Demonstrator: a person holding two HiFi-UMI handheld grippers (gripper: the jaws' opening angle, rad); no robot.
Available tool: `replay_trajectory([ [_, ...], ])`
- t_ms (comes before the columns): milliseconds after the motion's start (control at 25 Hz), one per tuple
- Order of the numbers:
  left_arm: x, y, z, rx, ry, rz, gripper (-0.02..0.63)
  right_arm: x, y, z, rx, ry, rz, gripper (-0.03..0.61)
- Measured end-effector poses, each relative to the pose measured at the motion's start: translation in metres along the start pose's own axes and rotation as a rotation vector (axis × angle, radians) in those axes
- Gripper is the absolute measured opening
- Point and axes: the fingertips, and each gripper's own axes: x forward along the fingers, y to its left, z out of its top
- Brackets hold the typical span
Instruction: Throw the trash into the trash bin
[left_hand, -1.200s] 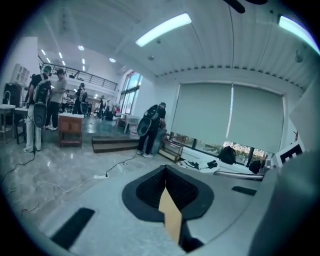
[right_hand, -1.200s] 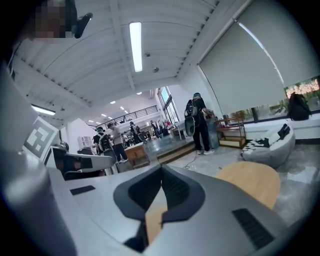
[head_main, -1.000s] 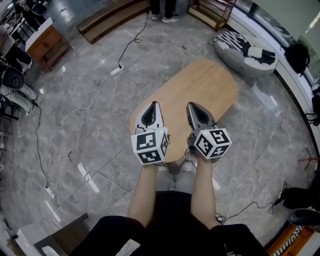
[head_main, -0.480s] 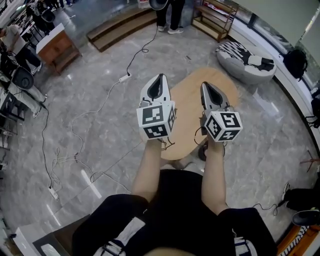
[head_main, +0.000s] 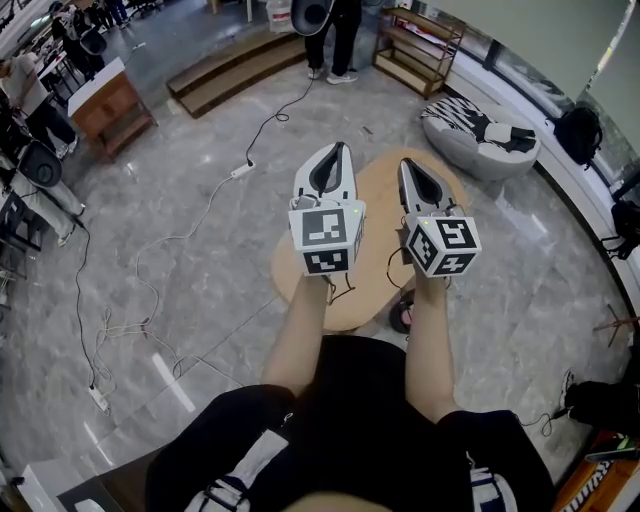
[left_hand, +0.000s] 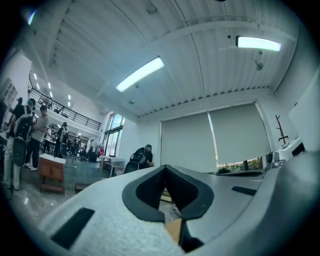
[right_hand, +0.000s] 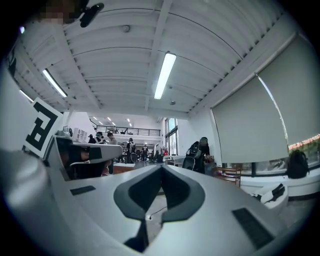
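Head view: both grippers are held side by side at the end of bare forearms, above an oval wooden tabletop (head_main: 378, 215) that stands on a grey marble floor (head_main: 150, 210). Left gripper (head_main: 338, 155): clenched. In its own view the jaw tips meet (left_hand: 165, 168) with nothing between them, and only a sliver of tan wood shows through the gap lower down. Right gripper (head_main: 408, 168): also clenched. Its own view shows the tips together (right_hand: 161, 166) and nothing gripped, with floor and a thin cable visible through the lower gap. The two marker cubes, left (head_main: 327, 238) and right (head_main: 442, 245), face the head camera. The left one also appears at the left edge of the right gripper view (right_hand: 40, 127). Both gripper views look out across the room towards blinds (left_hand: 215, 140) and ceiling lights. I cannot pick out the trash or the trash bin in any view. A dark round object (head_main: 403, 315) sits at the near edge of the tabletop beside my right forearm, and I cannot tell what it is. Around the room: white cables (head_main: 200, 230) trail over the floor at left, a zebra-patterned beanbag (head_main: 465, 125) lies beyond the tabletop at right, and a person (head_main: 335, 35) stands at the top of the frame.
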Motion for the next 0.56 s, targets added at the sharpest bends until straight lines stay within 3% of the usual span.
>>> replay_trajectory([
  [160,0.000,0.017,-0.001,-0.031,0.001,0.031,0.005,0.004,0.003,0.001,-0.019,0.006,0.006,0.011],
  [560,0.006,0.018,-0.008,-0.046,-0.002,0.005,0.005,0.017,0.005,-0.002,-0.033,0.006,0.004,0.011],
])
